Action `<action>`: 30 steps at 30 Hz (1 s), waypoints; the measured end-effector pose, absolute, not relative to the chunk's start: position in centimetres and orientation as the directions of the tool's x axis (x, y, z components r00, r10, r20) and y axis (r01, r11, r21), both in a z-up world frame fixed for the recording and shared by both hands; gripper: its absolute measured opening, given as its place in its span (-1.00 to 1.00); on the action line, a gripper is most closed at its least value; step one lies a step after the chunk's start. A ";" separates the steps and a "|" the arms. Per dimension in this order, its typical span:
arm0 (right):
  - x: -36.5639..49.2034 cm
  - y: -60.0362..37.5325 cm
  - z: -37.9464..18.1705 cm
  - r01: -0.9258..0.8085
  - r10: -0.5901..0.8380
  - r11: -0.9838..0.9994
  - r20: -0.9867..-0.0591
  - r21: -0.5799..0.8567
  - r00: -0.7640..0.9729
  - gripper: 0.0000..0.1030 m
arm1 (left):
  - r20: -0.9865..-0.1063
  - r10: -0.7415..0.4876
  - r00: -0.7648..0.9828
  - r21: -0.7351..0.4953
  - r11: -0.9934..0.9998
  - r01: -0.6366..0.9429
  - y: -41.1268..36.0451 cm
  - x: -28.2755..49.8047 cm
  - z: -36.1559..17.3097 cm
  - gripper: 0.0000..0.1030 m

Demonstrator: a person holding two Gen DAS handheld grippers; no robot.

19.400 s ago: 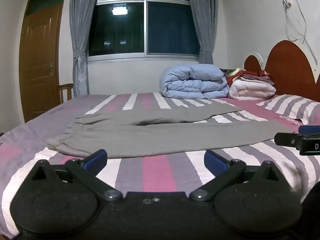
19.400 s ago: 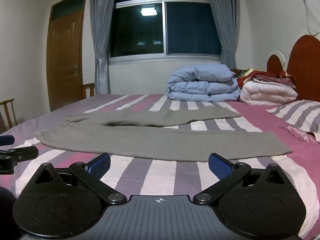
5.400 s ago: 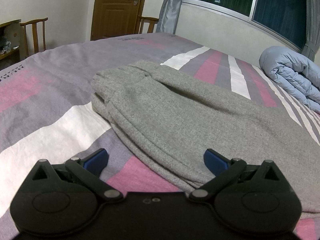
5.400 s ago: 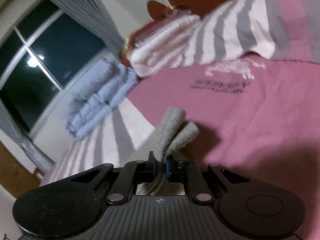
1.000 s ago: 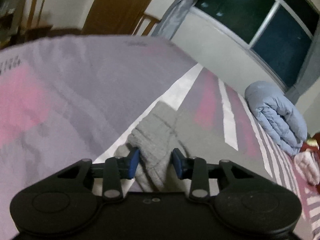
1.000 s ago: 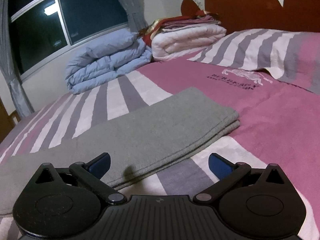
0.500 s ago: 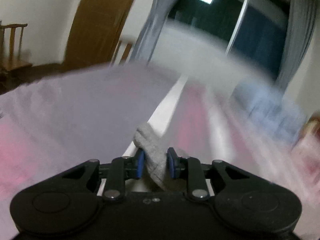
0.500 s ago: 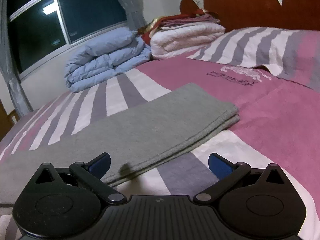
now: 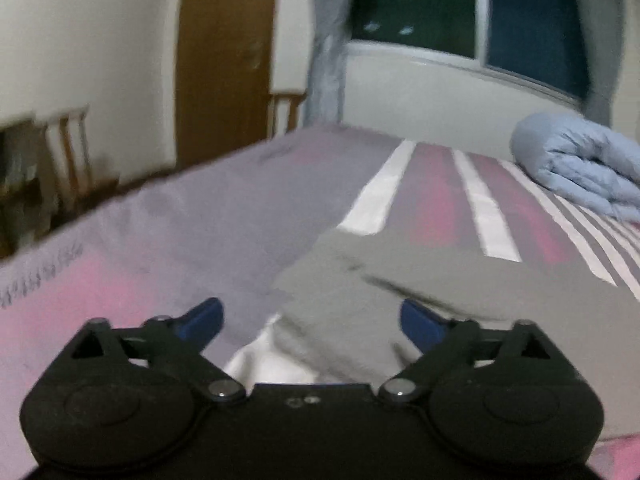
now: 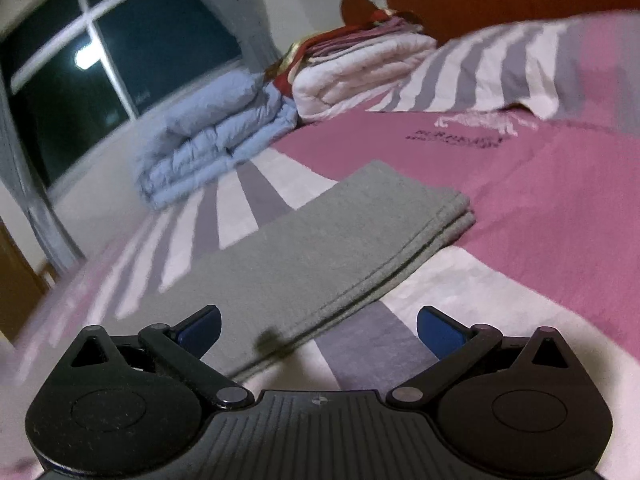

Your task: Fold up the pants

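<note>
pants (image 10: 320, 240): grey, folded flat on striped bed (image 10: 540, 240), layered end toward the pillow (image 10: 520, 68)
left gripper (image 9: 310, 320): jaws opening, wide, nothing pinched, pants edge below
right gripper (image 10: 318, 330): spread wide, released, over pants' near edge
open room: bare bed around
unclear: left view motion-blurred

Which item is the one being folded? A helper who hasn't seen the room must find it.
On the striped bed, before the headboard-end pillow, lie the grey pants, flat and stacked in layers. Unlike the puffy blue duvet and white quilt behind, they are thin, plain grey.
</note>
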State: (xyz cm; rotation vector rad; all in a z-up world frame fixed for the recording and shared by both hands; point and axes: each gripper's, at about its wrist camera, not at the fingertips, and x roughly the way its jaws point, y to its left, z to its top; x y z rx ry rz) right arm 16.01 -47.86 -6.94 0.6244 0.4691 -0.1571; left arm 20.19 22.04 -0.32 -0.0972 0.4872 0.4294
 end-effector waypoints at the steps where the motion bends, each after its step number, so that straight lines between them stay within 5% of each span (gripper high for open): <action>1: 15.8 -48.4 -7.0 0.273 0.013 0.779 -0.450 0.565 0.893 1.00 | -0.470 0.375 0.799 0.034 0.912 -0.408 20.6 20.5 -0.5 0.80; 5: 15.2 -51.4 -7.5 0.309 0.006 0.662 -0.417 0.683 0.909 0.98 | -0.557 0.366 0.746 0.061 0.913 -0.402 17.5 21.6 -3.1 0.81; 10: 15.3 -55.9 -8.6 0.347 0.006 0.507 -0.406 0.789 0.914 0.23 | -0.550 0.372 0.748 0.010 0.898 -0.440 17.5 19.8 -5.4 0.89; 13: 15.4 -58.1 -8.8 0.351 -0.007 0.450 -0.390 0.821 0.921 0.00 | -0.559 0.352 0.750 -0.022 0.899 -0.438 18.1 19.7 -5.6 0.89; 23: 18.1 -61.0 -10.7 0.354 0.105 0.272 -0.393 0.895 0.914 -0.06 | -0.567 0.329 0.755 -0.060 0.898 -0.437 19.0 19.8 -5.9 0.89; 28: 18.8 -60.2 -9.9 0.355 0.154 0.375 -0.435 0.856 0.887 -0.06 | -0.567 0.328 0.756 -0.066 0.897 -0.438 19.0 19.8 -6.0 0.89; 30: 19.1 -59.8 -10.1 0.367 0.151 0.420 -0.463 0.830 0.874 -0.26 | -0.567 0.327 0.756 -0.067 0.896 -0.438 19.0 19.8 -6.0 0.89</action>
